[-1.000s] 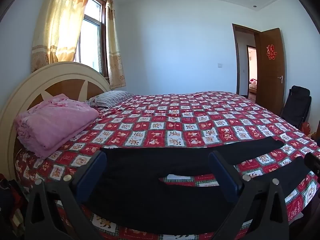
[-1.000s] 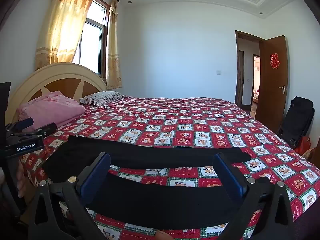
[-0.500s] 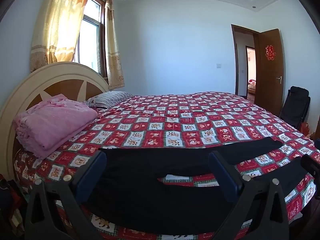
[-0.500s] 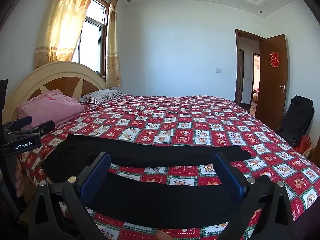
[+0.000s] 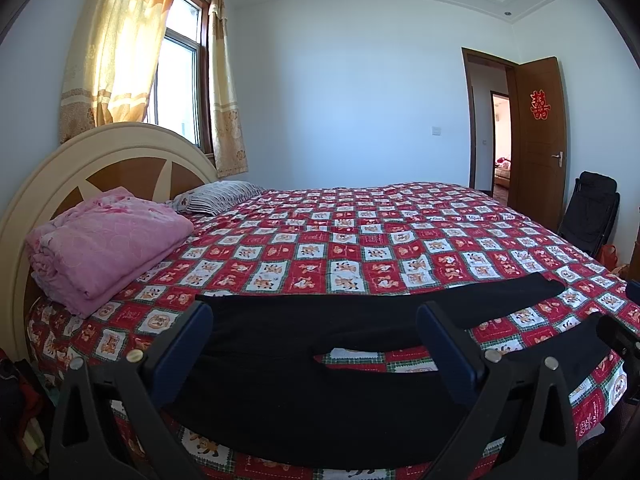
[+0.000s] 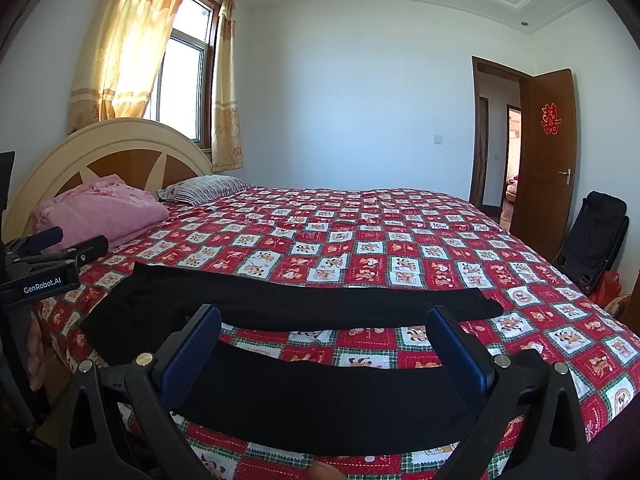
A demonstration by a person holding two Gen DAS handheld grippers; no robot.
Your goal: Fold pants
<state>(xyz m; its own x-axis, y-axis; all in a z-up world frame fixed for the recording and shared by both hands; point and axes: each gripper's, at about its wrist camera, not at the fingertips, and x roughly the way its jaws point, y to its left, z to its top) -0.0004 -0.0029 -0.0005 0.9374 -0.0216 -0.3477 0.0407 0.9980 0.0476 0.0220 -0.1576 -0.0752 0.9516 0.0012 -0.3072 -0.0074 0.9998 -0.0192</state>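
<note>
- The bed [image 6: 400, 236] has a red checked cover; black pants [image 6: 304, 304] lie flat on it.
- Left tool [image 5: 314, 336] and right tool [image 6: 324, 340] are wide open, holding nothing.
- The left tool's body reads "GenRobot.AI".

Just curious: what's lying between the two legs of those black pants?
Only a bare strip of the red patterned bedspread shows between the pants legs, clearest in the right wrist view.

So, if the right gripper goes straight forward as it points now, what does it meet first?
Probably the black pants: the near leg lies across the bedspread right ahead of the open right gripper. Whether it would pass above the fabric is unclear from this view.
</note>
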